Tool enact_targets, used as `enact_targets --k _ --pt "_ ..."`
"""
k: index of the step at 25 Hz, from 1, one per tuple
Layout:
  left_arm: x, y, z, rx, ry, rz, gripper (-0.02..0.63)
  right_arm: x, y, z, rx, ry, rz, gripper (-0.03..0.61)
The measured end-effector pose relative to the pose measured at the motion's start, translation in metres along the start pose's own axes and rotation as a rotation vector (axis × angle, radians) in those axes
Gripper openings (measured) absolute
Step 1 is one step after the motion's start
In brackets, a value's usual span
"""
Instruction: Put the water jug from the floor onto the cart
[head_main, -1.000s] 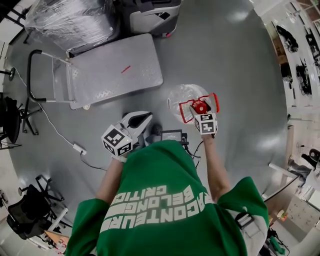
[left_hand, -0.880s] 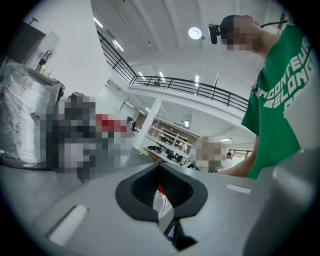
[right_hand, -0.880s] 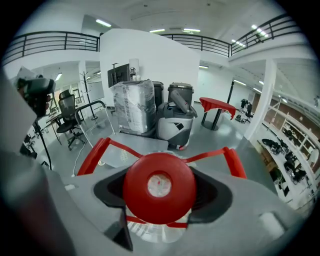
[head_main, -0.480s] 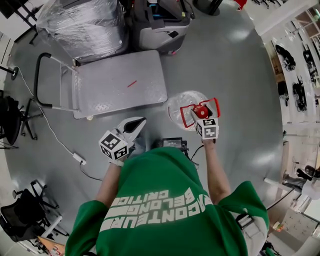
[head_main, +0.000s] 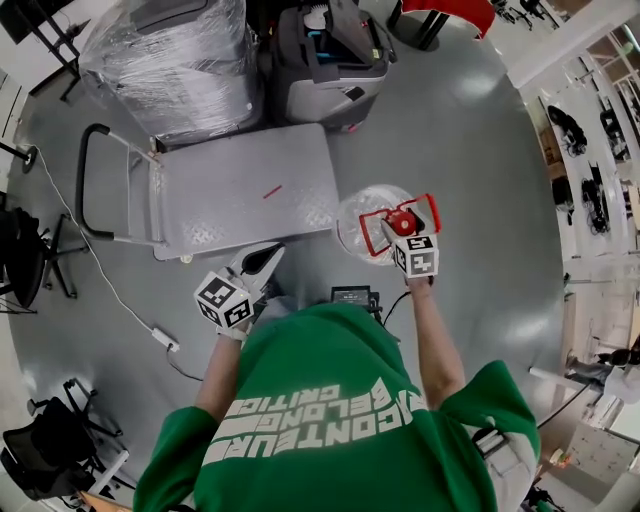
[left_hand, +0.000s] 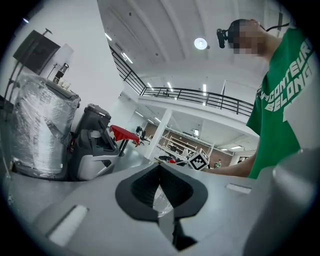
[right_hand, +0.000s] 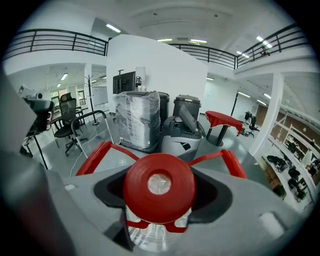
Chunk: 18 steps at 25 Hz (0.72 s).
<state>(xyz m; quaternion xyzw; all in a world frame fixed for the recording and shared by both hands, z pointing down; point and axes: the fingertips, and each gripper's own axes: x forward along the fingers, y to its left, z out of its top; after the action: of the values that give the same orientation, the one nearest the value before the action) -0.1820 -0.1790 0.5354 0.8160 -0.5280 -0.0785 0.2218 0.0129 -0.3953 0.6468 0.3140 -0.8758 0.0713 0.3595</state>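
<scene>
Beside the cart (head_main: 230, 190), water jug (head_main: 358, 212) upright, cap (head_main: 401, 219) skyward, in right gripper's (head_main: 402, 229) pinch.

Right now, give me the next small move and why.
Probably carry the water jug left, over the cart deck: the right gripper is clamped on its neck below the red cap, and the jug is just past the deck's right edge.

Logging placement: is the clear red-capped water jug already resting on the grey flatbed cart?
No, the clear red-capped water jug hangs from the right tool beside the grey flatbed cart, off its deck.
</scene>
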Motion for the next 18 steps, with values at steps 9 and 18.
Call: enact_targets --k 9,18 --pt "-0.023 0.047 0.023 -0.002 -0.015 -0.004 0.009 0.029 0.023 0.057 -0.03 -0.033 0.007 0.302" --pt "-0.055 0.081 0.036 -0.012 -0.043 0.019 0.009 0.051 0.05 0.091 -0.076 -0.037 0.012 0.302"
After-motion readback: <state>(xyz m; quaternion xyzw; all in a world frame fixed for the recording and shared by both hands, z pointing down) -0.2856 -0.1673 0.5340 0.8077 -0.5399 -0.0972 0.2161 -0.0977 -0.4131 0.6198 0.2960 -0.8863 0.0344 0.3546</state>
